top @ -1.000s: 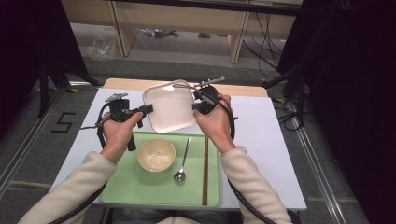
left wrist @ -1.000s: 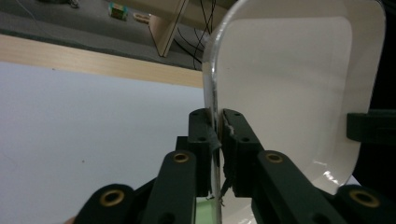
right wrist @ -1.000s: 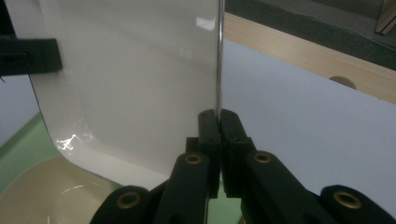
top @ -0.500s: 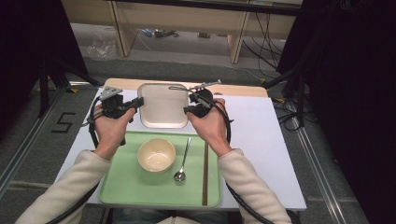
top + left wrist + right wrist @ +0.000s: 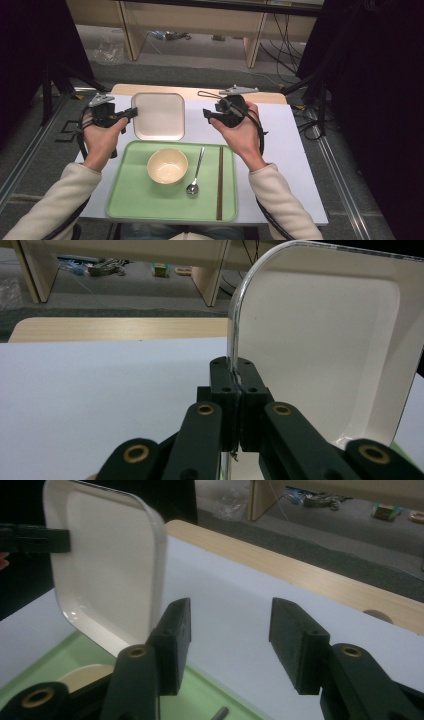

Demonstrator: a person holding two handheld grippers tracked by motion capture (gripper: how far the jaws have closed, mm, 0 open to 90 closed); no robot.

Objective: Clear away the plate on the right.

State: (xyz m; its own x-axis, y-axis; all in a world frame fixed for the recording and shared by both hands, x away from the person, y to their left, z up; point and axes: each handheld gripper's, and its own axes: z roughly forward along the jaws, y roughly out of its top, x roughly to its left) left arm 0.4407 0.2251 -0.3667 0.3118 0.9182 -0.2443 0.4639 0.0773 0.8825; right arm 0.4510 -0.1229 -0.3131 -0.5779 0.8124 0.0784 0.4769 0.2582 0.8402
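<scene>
The square white plate [image 5: 158, 116] sits near the desk's far edge, beyond the green tray [image 5: 131, 192] — stiff, light, glossy, likely slippery. The left gripper [image 5: 131, 114] clamps its left rim — a sound hold; the right gripper [image 5: 207, 116], jaws just opened, holds nothing.

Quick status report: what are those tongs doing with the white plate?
Left tongs clamped on white plate rim. Right tongs just opened, empty. Nothing in the way.
</scene>
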